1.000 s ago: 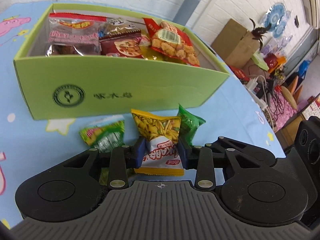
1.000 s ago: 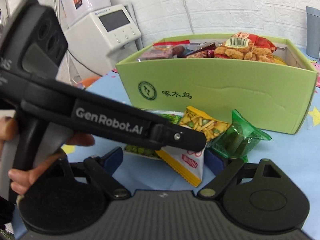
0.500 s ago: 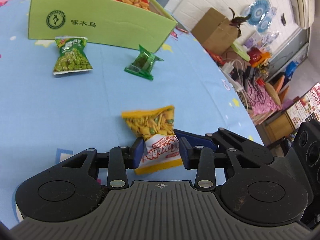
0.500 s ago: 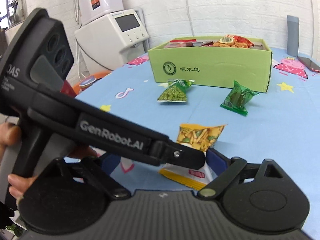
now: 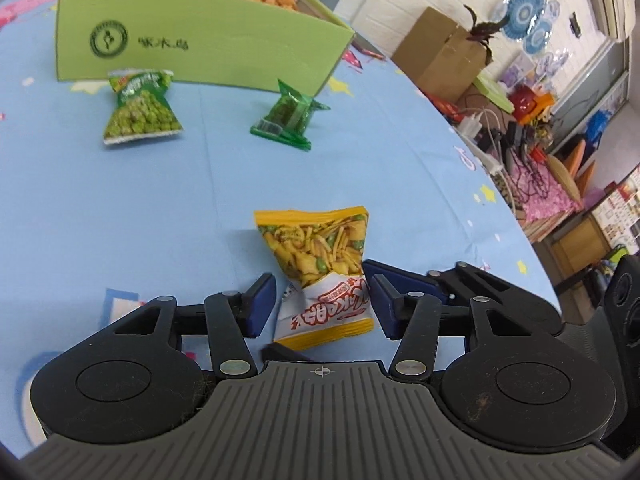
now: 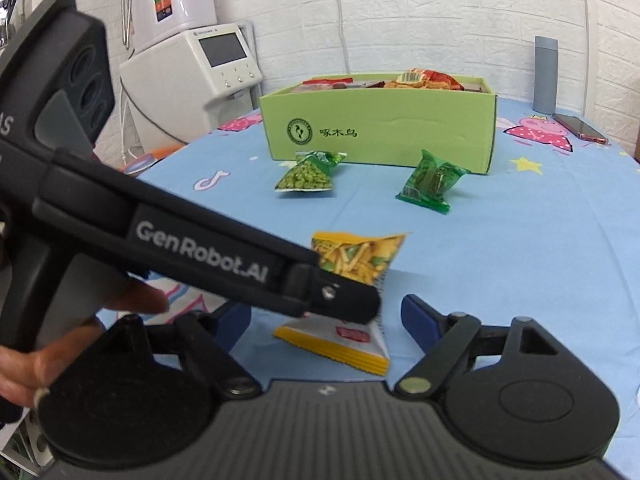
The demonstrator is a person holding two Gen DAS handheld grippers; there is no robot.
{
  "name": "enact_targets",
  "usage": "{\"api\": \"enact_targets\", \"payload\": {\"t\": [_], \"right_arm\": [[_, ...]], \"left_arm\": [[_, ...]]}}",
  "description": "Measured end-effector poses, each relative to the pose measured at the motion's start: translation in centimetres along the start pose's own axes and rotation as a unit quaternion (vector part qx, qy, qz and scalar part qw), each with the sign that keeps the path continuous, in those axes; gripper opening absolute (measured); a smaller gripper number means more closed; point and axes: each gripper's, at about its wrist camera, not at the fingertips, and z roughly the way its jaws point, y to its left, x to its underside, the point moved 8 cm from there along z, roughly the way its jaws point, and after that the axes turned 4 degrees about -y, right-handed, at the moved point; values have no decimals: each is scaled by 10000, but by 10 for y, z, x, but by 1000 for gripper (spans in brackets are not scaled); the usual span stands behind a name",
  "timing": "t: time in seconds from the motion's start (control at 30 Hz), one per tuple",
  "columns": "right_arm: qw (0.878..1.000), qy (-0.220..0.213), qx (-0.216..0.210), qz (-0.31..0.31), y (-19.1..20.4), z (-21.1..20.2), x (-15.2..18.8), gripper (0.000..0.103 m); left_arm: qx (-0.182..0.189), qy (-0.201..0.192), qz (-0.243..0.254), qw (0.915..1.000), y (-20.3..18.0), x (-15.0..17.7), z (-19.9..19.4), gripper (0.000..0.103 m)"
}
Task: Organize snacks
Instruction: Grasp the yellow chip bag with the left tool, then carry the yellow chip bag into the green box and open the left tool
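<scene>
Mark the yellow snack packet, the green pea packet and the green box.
yellow snack packet point(image 5: 316, 248), left wrist view, on its printed yellow upper half.
green pea packet point(image 5: 140, 114), left wrist view, on its middle.
green box point(image 6: 400, 132), right wrist view, on its front wall.

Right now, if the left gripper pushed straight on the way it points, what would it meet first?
The yellow snack packet, lying between the left gripper's just-opened fingers. Past it looks like bare blue tablecloth, though depth is hard to judge.

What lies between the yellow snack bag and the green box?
Left wrist view: a pea packet and a green packet lie between the yellow bag and the box.
</scene>
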Motion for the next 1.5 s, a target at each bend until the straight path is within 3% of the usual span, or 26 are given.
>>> {"api": "enact_targets", "payload": {"t": [0.13, 0.4, 0.47, 0.53, 0.6, 0.77, 0.93, 1.2, 1.37, 1.43, 1.5], "right_arm": [[9999, 81, -26, -99, 5, 6, 6, 93], [9999, 134, 25, -97, 4, 7, 3, 91], [9998, 122, 81, -136, 2, 7, 2, 78], [9996, 143, 120, -220, 4, 8, 3, 66], [9992, 199, 136, -326, 7, 9, -1, 63], [9979, -128, 93, -634, 10, 11, -45, 62], [9941, -580, 35, -920, 6, 40, -116, 64], [9925, -675, -61, -1015, -24, 129, -208, 64], [9972, -318, -256, -633, -49, 186, -216, 65], [9979, -199, -359, -504, -54, 202, -207, 65], [9969, -248, -280, -690, -52, 205, -201, 67]], "left_arm": [[90, -52, -47, 9999, 2, 0, 0, 35], [220, -15, -107, 9997, 6, -1, -1, 35], [268, -18, -161, 9995, 8, -1, -2, 34], [293, 17, -214, 9993, 9, -1, -2, 23], [391, 18, -319, 9987, 10, -7, -5, 14], [424, -348, -253, 9982, 9, -57, -25, 14], [151, -932, -49, 9955, 18, -138, -35, 15], [-230, -1143, -123, 9931, 61, -247, 5, 15], [-509, -900, -146, 9945, 97, -262, 49, 17], [-584, -908, -150, 9940, 107, -257, 58, 31], [-545, -994, -101, 9935, 109, -254, 55, 34]]}}
